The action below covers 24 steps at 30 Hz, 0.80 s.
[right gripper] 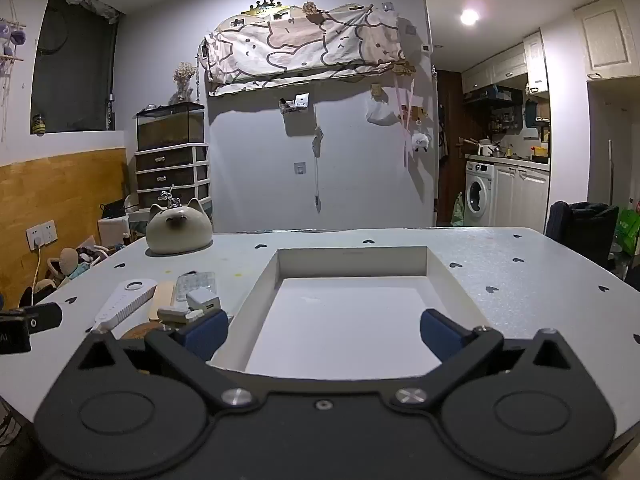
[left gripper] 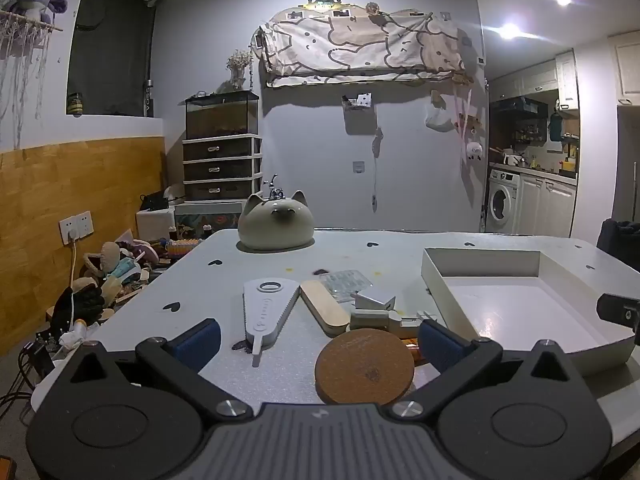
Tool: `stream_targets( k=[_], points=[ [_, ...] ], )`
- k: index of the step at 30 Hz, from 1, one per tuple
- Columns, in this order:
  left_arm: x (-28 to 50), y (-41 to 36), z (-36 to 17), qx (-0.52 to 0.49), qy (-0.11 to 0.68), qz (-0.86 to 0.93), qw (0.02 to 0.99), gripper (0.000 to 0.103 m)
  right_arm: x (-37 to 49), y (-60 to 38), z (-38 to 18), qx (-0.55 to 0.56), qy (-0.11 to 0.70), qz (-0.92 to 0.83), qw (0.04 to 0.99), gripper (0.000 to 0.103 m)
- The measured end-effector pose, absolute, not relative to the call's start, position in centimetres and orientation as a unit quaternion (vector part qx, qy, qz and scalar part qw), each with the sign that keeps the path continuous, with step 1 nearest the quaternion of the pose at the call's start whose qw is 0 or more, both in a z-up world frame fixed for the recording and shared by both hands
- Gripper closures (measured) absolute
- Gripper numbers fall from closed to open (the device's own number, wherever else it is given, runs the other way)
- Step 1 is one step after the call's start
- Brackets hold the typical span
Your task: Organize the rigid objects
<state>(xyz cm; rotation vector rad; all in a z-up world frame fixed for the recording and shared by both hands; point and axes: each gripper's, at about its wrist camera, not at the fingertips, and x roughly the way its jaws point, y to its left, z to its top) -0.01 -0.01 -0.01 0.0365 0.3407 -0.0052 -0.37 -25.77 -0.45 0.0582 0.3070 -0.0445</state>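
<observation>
My left gripper [left gripper: 318,342] is open, low over the table's near edge. Between its fingers lies a round cork coaster [left gripper: 364,366]. Beyond it lie a white serrated tool [left gripper: 266,312], a wooden stick [left gripper: 324,306], a clear plastic blister tray [left gripper: 346,282], a white charger block [left gripper: 374,300] and a small white clip piece [left gripper: 370,318]. The white box [left gripper: 500,304] stands to the right, nothing in it. My right gripper [right gripper: 324,330] is open over the box's near edge [right gripper: 256,300]. The same small objects show left of the box, such as the serrated tool [right gripper: 124,304] and charger [right gripper: 204,300].
A ceramic cat-shaped pot [left gripper: 276,224] stands at the table's far left, also in the right wrist view [right gripper: 178,230]. Clutter of toys and cables [left gripper: 104,276] lies on the floor left of the table. A dark chair [right gripper: 580,232] stands at the far right.
</observation>
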Motion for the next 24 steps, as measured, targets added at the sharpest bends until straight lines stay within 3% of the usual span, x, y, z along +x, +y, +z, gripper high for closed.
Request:
stream_targets(
  k=[24],
  points=[
    [0.03,0.07,0.01,0.014,0.172,-0.005,0.985,0.0,-0.28,-25.85,-0.46,0.033,0.158,-0.021,0.987,0.0]
  ],
)
